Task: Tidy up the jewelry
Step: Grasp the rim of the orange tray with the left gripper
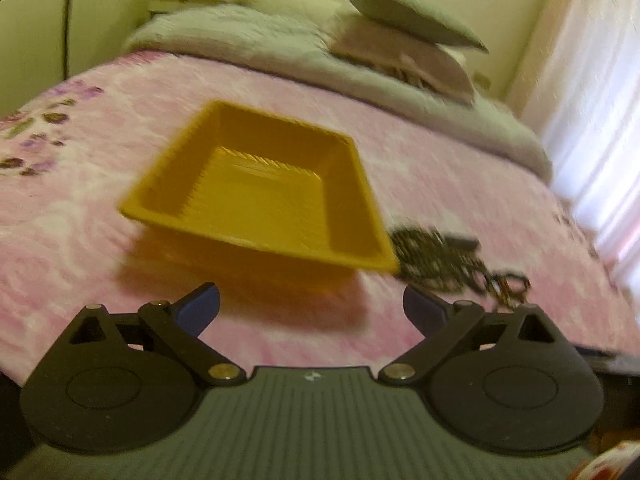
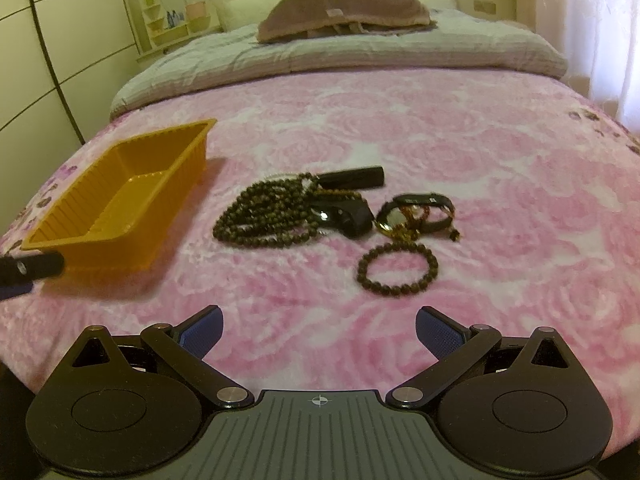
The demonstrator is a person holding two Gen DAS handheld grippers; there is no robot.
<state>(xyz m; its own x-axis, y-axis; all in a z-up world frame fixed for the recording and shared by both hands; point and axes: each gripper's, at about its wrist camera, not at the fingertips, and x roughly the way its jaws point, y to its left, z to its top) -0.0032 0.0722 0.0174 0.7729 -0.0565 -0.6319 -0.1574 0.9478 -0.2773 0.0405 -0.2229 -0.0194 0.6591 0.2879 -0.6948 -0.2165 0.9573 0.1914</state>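
Across the pink bed, both tongs gape empty, and tangled beads could drag neighbouring pieces beside the empty orange tray.

One orange tray, one small bead bracelet, two stacked pillows.

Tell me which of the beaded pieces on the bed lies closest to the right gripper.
The small dark beaded bracelet, a single open ring lying apart, nearest the right gripper; the long dark bead strand sits heaped farther back.
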